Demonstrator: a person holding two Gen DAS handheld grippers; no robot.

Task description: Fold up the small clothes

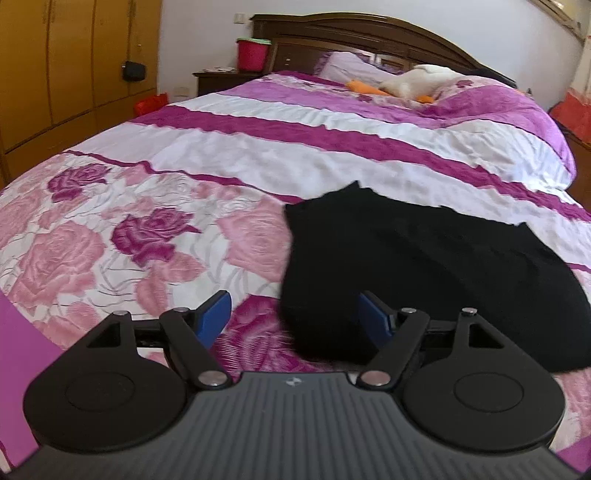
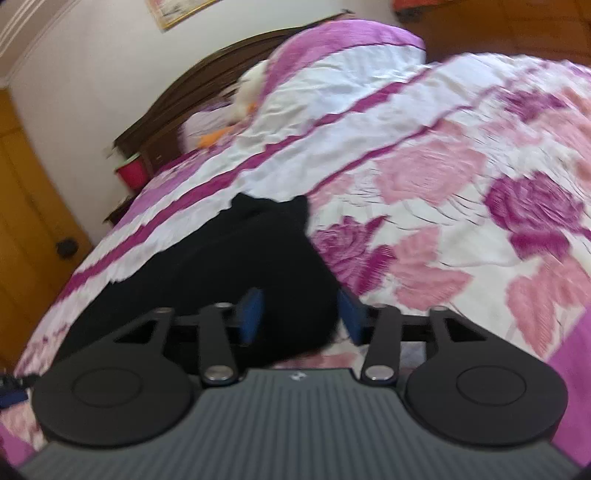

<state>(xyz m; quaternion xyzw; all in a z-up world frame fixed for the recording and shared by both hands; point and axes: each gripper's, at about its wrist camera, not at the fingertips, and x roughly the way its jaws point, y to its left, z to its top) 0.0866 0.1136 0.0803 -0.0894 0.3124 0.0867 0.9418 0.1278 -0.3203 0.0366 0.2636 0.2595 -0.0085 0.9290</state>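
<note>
Bedding is filling both views: one quilted bedspread [image 1: 155, 229] printed with pink and magenta roses and banded in white and purple, lying across one dark wooden bed with a carved headboard [image 1: 369, 33]. One small black cloth garment [image 1: 424, 266] is lying flat on that bedspread, two little pointed corners showing along its far edge. Two grippers are hovering at its near edge. The left gripper [image 1: 295, 317] is standing with its two blue-padded fingers [image 1: 212, 314] well apart, the left one over the roses and the right one over the black cloth, neither pressing on it. The right gripper [image 2: 301, 314] is likewise parted, its two blue fingers [image 2: 251, 314] straddling the garment's near corner without pinching it. Farther up the bed, one white plush toy [image 1: 417, 83] with orange parts is resting near one lilac pillow [image 1: 347, 64]. One red bucket [image 1: 251, 53] is sitting on one dark nightstand [image 1: 221, 79].
</note>
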